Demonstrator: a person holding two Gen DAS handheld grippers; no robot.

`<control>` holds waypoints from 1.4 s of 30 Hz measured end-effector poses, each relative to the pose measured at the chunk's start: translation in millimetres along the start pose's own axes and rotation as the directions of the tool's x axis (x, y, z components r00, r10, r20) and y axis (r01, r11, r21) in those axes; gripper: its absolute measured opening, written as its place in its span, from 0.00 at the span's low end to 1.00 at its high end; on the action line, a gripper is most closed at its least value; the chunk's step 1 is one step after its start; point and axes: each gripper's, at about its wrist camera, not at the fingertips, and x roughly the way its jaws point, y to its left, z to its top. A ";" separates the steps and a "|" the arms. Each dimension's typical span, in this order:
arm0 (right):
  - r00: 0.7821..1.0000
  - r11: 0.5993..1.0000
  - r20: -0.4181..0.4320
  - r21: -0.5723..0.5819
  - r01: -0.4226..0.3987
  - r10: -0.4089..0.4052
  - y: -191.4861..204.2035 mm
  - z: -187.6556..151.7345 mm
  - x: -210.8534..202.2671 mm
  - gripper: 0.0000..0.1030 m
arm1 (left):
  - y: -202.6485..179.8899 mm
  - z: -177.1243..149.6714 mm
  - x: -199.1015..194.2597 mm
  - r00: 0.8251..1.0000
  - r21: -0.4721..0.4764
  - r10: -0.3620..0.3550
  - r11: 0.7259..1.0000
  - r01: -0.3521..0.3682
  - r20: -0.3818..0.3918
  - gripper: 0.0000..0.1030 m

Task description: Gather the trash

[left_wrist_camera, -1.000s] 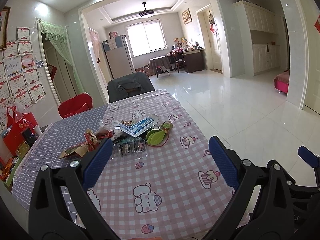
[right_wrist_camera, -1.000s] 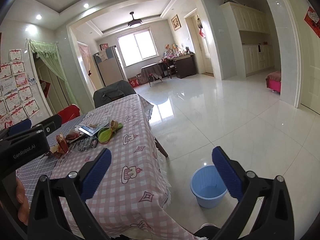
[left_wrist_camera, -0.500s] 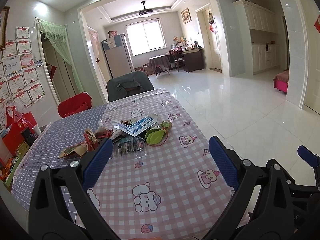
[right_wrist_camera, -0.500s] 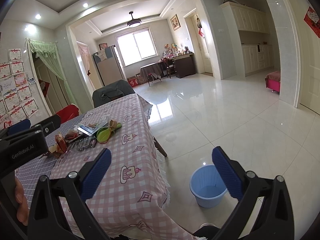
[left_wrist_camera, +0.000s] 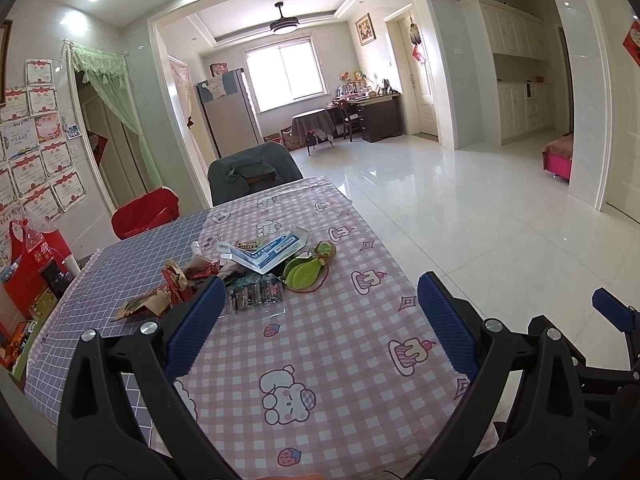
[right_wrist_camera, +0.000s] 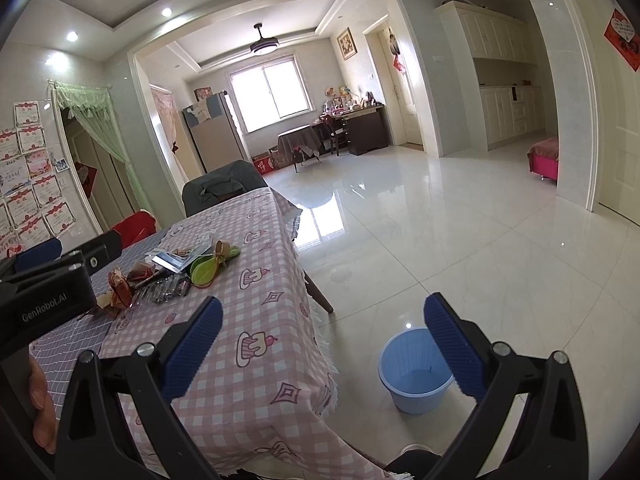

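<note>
A pile of trash lies mid-table on the pink checked cloth: crumpled red and brown wrappers, a clear plastic blister pack, a blue and white flat box and a green leaf-shaped packet. The pile also shows in the right wrist view. My left gripper is open and empty, held above the near table, short of the pile. My right gripper is open and empty beside the table's right edge. A light blue bin stands on the floor below it.
A grey-covered chair stands at the table's far end, a red chair at its left. Red bags and boxes sit at the left edge. Glossy white tile floor spreads to the right. The left gripper body shows at left.
Both views have barely shifted; the left gripper has edged slightly towards the pile. Both grippers stay open and empty.
</note>
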 end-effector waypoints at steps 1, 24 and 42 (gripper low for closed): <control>1.000 1.000 0.000 0.003 0.001 -0.001 -0.8 0.1 -0.1 0.96 | -1.0 0.1 0.2 1.000 0.002 -0.001 1.000 0.001 -0.001 0.92; 0.999 0.997 -0.040 0.075 0.016 -0.013 -43.0 5.0 10.5 0.96 | -38.4 11.2 23.8 0.998 0.069 -0.009 0.998 0.013 -0.060 0.92; 0.995 0.998 -0.101 0.058 0.016 -0.010 -63.9 19.8 41.6 0.96 | -53.6 21.0 54.4 0.994 0.054 0.006 0.999 0.000 -0.113 0.92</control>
